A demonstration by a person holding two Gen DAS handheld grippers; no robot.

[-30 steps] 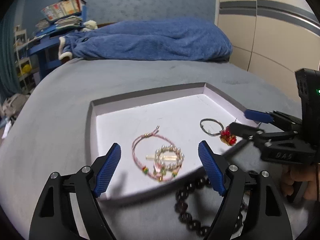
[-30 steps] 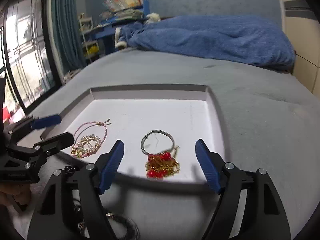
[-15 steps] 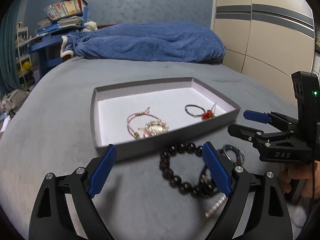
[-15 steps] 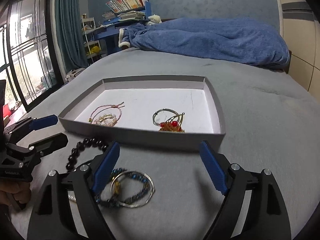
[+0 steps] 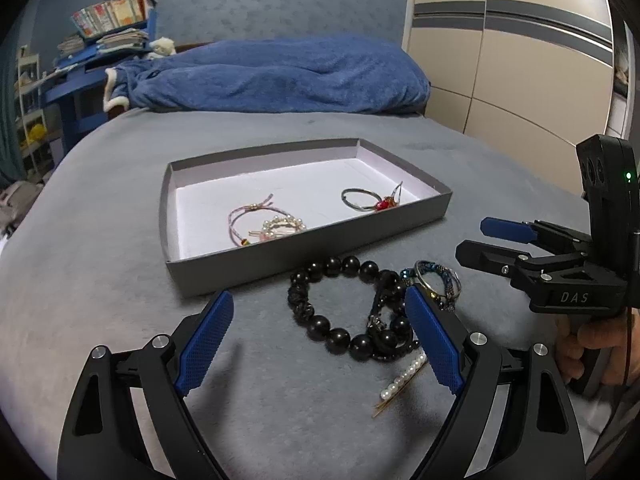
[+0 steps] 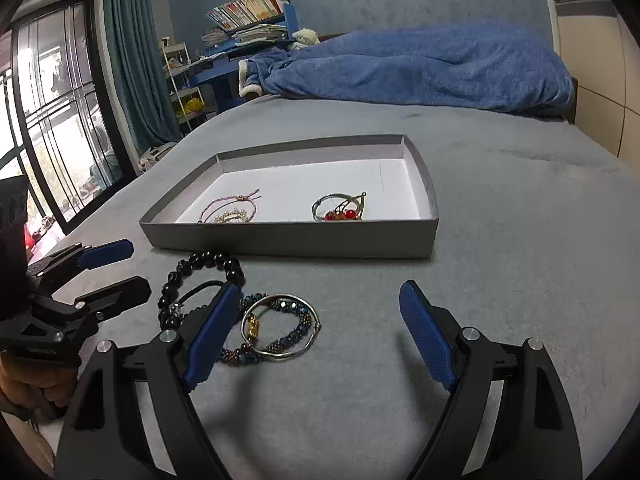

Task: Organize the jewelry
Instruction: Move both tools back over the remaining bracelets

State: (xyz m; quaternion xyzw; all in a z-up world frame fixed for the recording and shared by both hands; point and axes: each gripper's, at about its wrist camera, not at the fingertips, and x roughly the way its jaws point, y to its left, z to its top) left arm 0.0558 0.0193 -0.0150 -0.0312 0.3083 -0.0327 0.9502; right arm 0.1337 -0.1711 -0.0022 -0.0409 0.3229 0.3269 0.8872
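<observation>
Both your grippers, the left gripper [image 5: 318,344] and the right gripper [image 6: 316,340], hold the jaws wide open and empty. The black bead bracelet [image 5: 340,304] lies on the bed at 6 o'clock from the tray [image 5: 280,256], probably waiting for pickup.

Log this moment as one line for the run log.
left gripper: open, empty | right gripper: open, empty | tray: pink cord bracelet, red charm ring | outside tray: black bead bracelet, blue bead bracelet, pearl clip
</observation>
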